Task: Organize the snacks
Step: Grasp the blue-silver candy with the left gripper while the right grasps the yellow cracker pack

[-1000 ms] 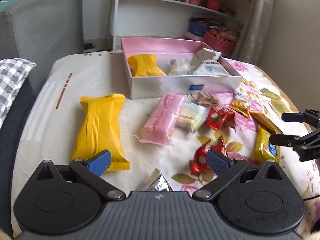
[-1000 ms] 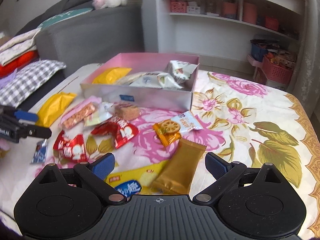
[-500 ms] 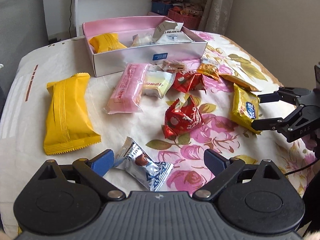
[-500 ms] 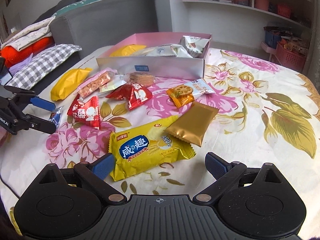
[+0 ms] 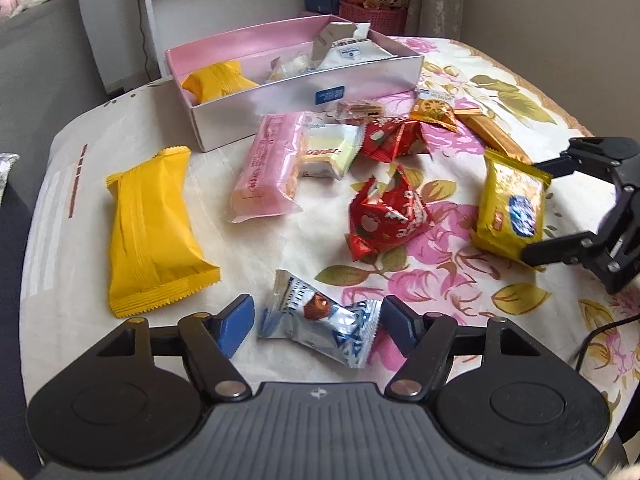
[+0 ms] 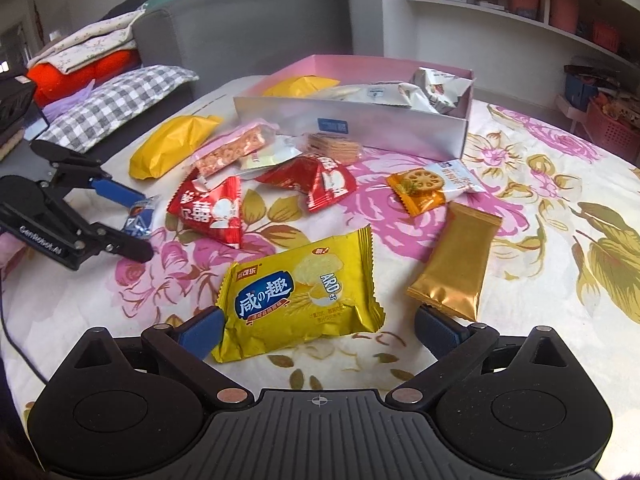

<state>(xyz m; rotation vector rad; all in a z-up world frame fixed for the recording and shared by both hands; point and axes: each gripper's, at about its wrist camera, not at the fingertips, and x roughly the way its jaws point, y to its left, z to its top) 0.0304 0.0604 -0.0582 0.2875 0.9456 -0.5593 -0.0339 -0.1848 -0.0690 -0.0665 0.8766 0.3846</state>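
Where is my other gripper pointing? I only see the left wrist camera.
Observer: The right gripper is open and aimed at the printed front of the yellow biscuit packet.
Operator: Is it squeezing it?
Observer: No. One blue pad seems to touch a corner, and the other stands clear.
Operator: What's by that other one?
Observer: The near end of the gold packet, which your view hides.

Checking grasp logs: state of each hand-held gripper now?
Left hand-held gripper: open, straddling small silver-blue foil candy packet.
Right hand-held gripper: open, around yellow foil cracker packet.
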